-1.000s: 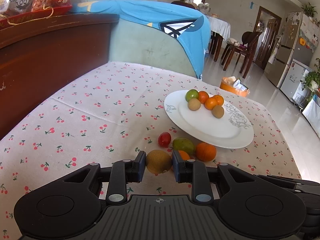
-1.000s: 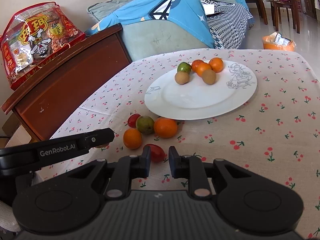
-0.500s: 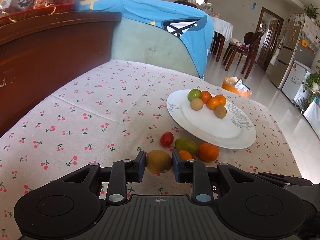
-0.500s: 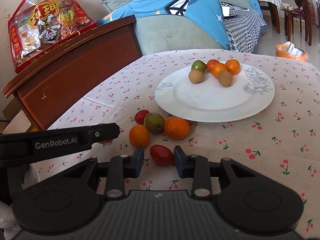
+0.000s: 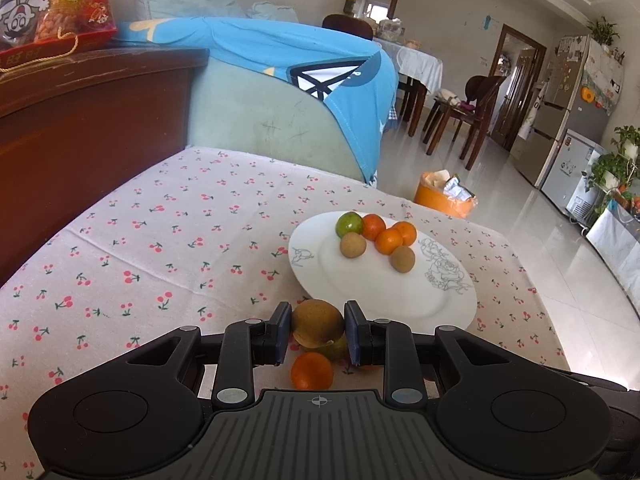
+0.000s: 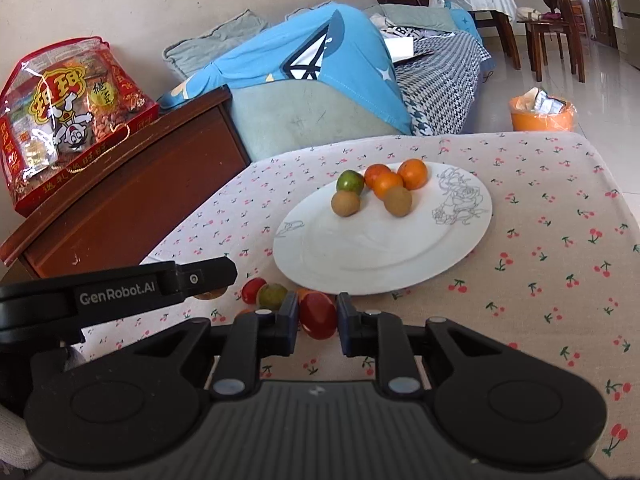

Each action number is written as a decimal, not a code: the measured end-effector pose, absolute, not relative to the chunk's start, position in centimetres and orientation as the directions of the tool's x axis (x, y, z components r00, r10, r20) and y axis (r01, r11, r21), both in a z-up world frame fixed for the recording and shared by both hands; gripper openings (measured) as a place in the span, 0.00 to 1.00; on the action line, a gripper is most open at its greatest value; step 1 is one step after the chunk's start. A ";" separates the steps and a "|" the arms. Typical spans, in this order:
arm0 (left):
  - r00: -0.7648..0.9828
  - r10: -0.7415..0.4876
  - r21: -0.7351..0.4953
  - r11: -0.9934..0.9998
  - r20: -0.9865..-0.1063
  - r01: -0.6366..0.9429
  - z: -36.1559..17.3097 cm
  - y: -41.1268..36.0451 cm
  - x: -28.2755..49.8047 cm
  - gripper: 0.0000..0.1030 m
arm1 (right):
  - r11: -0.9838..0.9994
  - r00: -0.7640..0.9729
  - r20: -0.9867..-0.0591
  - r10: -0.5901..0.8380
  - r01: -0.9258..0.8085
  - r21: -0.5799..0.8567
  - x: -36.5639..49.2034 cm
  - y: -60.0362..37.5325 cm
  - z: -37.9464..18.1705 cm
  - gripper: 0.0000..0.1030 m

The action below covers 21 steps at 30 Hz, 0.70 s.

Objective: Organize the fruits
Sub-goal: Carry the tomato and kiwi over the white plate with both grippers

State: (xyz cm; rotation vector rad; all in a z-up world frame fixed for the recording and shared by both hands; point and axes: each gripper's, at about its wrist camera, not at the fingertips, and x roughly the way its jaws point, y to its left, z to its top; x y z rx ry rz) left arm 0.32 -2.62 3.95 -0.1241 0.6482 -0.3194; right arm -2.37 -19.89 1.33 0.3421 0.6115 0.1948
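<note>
From your left wrist, the left gripper (image 5: 318, 330) pinches a brown kiwi (image 5: 317, 321) squarely between both pads, across its widest part — that is why it sits steady there, clear of the cloth. Below and behind it an orange (image 5: 311, 370) and a greenish fruit (image 5: 334, 349) lie on the cherry-print tablecloth (image 5: 168, 248). Ahead stands the white plate (image 5: 384, 292), with six fruits gathered at its far side, which leaves the near half bare for what you bring. You point down toward that bare part, so I judge the kiwi is bound for it.

From your right wrist, the right gripper (image 6: 318, 322) has its pads pressed on a red tomato (image 6: 318, 315), gripped at the sides — a soft thing, so squeeze no harder than it takes to hold. It hangs just short of the plate's near rim (image 6: 360, 286). The left gripper's finger (image 6: 188, 278) reaches in from the left, hiding most of its fruit. A second red fruit (image 6: 253, 290) and a green one (image 6: 272, 297) wait on the cloth beside the rim, not yet sorted. Carrying both pieces at once, keep your hands apart over the plate.
</note>
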 end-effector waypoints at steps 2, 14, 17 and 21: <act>0.751 -0.334 -0.200 0.943 -0.570 0.267 4.1 -3.3 0.9 0.25 | 0.922 0.813 -0.519 0.265 -0.057 0.382 -2.0 -20.4 1.4 0.19; 0.728 -0.356 -0.209 0.934 -0.586 0.289 3.0 -5.8 3.9 0.25 | 0.900 0.832 -0.507 0.227 0.020 0.435 -0.3 -22.7 0.7 0.19; 0.720 -0.355 -0.214 0.935 -0.597 0.283 2.6 -6.0 4.3 0.25 | 0.893 0.830 -0.507 0.233 0.025 0.450 0.0 -22.8 0.5 0.20; 0.725 -0.339 -0.210 0.941 -0.599 0.266 2.5 -6.2 4.5 0.27 | 0.883 0.836 -0.497 0.234 0.031 0.468 0.2 -23.0 0.5 0.23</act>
